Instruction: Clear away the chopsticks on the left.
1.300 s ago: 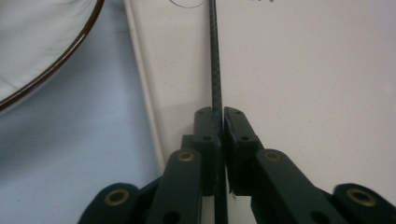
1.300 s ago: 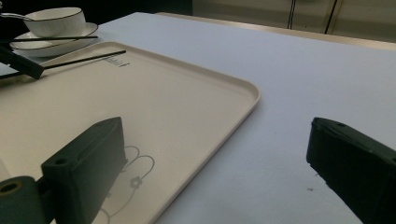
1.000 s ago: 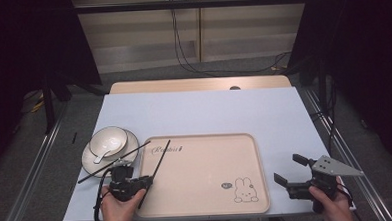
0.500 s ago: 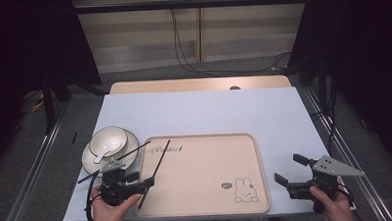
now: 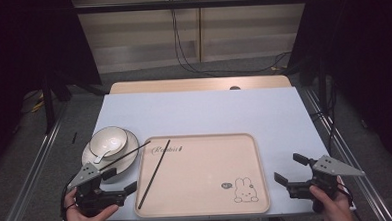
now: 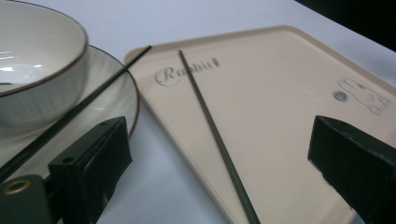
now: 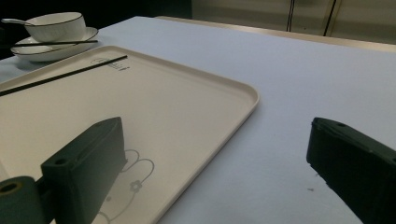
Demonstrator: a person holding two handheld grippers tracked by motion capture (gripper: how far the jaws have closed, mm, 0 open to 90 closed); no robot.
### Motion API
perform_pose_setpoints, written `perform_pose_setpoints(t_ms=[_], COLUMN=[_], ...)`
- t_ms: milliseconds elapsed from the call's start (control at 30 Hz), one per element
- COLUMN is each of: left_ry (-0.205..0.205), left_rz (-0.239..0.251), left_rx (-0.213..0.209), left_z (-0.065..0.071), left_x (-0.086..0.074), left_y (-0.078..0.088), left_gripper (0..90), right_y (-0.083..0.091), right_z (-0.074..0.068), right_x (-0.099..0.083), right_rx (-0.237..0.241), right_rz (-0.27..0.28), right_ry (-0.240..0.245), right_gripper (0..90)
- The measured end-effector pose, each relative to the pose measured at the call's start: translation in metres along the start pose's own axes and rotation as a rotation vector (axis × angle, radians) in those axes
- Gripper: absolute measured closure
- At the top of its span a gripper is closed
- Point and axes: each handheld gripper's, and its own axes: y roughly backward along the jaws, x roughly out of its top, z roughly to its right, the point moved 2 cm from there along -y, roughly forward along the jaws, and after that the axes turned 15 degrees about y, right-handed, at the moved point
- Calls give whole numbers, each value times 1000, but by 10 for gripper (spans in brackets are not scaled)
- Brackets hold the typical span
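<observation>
Two grippers sit at the near edge of the table, one in each of your hands. Your left gripper [image 5: 121, 181], at about 7 o'clock from the tray [image 5: 203, 213], has just been opening its jaws and now holds them wide, with nothing between them — in the left gripper view they frame bare table and the tray's near-left part, touching neither. Your right gripper [image 5: 290, 169], at about 4 o'clock just off the tray's right rim, also stands wide open and empty; in the right gripper view one jaw hangs over the rabbit drawing [image 7: 126, 182] and the other over the blue-white table [image 7: 299, 84].

One black chopstick [image 5: 155, 169] lies free on the tray, running from near its front-left corner up toward 12 o'clock, its far tip beside the printed word [image 5: 166, 149]. It lies just right of your left gripper, apart from both jaws.

Farther back, at roughly 10 o'clock from the tray, the second chopstick [image 5: 127, 153] rests across the saucer [image 5: 131, 154], its far tip reaching over the tray's far-left corner. On that saucer stands the white bowl [image 5: 110, 138] with a dark rim, a spoon [image 5: 102, 155] lying in it — both well apart from either gripper.
</observation>
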Motion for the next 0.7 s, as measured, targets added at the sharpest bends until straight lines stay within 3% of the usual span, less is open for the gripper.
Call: perform_pose_setpoints(t_ms=[33,167,233,400,467,533,700], left_ry=[-43,-93,-79,-98,-100,-103,-120], left_rz=[-4,-8,-4,-10,-10,6,-29], left_rx=[9,-27,-34,-37,-39,-11,-24], left_z=[-1,-9,-17,-36,-43,-50,-69], left_x=[-2,-2,0,6,8,11,18], left_y=[3,16,24,39,42,45,46], left_gripper=[57,51,52,50,51,55,85], right_y=[0,0,0,0,0,0,0], right_z=[0,0,0,0,0,0,0], right_x=[0,0,0,0,0,0,0], right_rx=[-1,2,0,-1,-2,0,-1], right_rz=[0,1,-1,-1,-2,-1,-2], right_ry=[1,1,0,0,0,0,0], right_gripper=[42,42,42,42,42,42,41])
